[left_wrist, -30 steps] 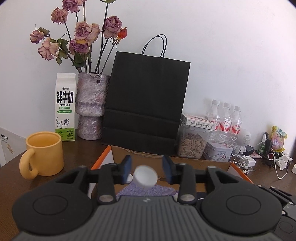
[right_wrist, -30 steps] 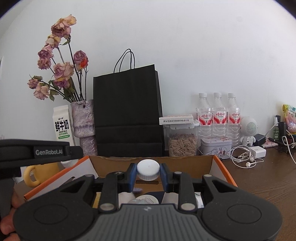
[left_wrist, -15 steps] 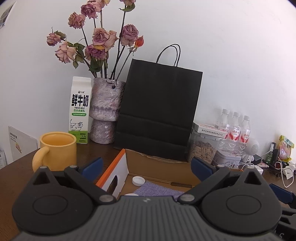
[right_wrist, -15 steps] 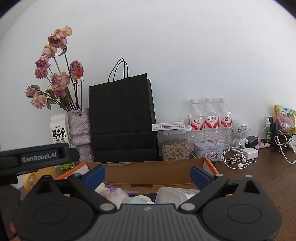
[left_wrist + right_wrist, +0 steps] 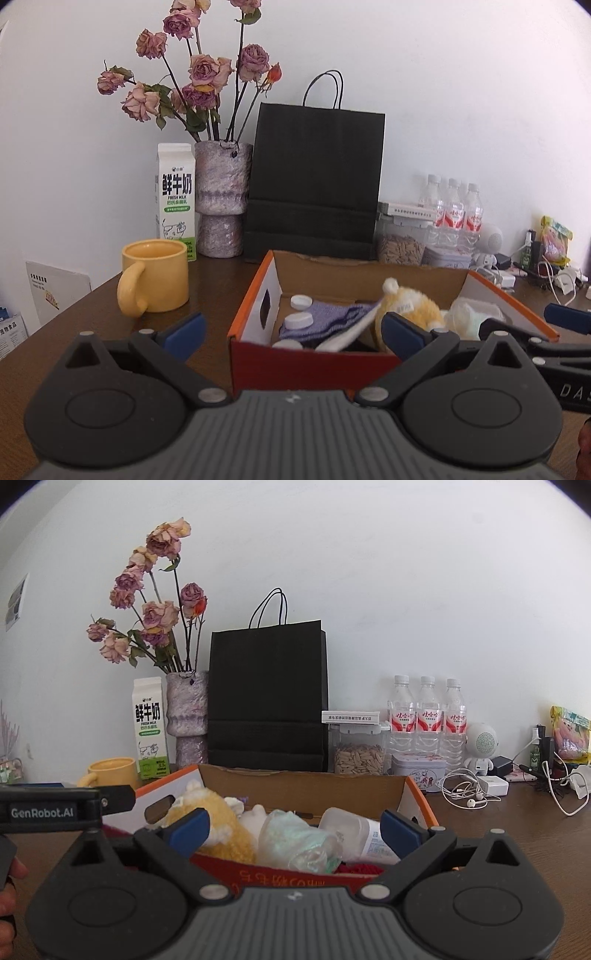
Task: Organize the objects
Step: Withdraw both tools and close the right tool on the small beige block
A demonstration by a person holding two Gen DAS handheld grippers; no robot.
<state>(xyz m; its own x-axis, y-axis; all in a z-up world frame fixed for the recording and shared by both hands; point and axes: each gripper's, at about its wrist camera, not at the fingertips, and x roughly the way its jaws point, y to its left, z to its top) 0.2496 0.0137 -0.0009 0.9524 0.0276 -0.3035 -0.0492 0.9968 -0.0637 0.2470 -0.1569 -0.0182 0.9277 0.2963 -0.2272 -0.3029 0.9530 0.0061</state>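
Hovering near the orange cardboard box [image 5: 255,291] on the brown counter [image 5: 207,291], left hand-held gripper [image 5: 291,332] spread wide apart, gripping nothing. Right hand-held gripper [image 5: 295,827] likewise wide apart and empty, just in front of the box's near wall. Inside the box: white bottle caps [image 5: 300,320] resting on a purple cloth [image 5: 332,317] at left, yellow plush toy [image 5: 218,819] in the middle, crumpled plastic bag [image 5: 295,840] and white bottle [image 5: 354,830] at right. Yellow mug [image 5: 157,275] left of the box, apart from it.
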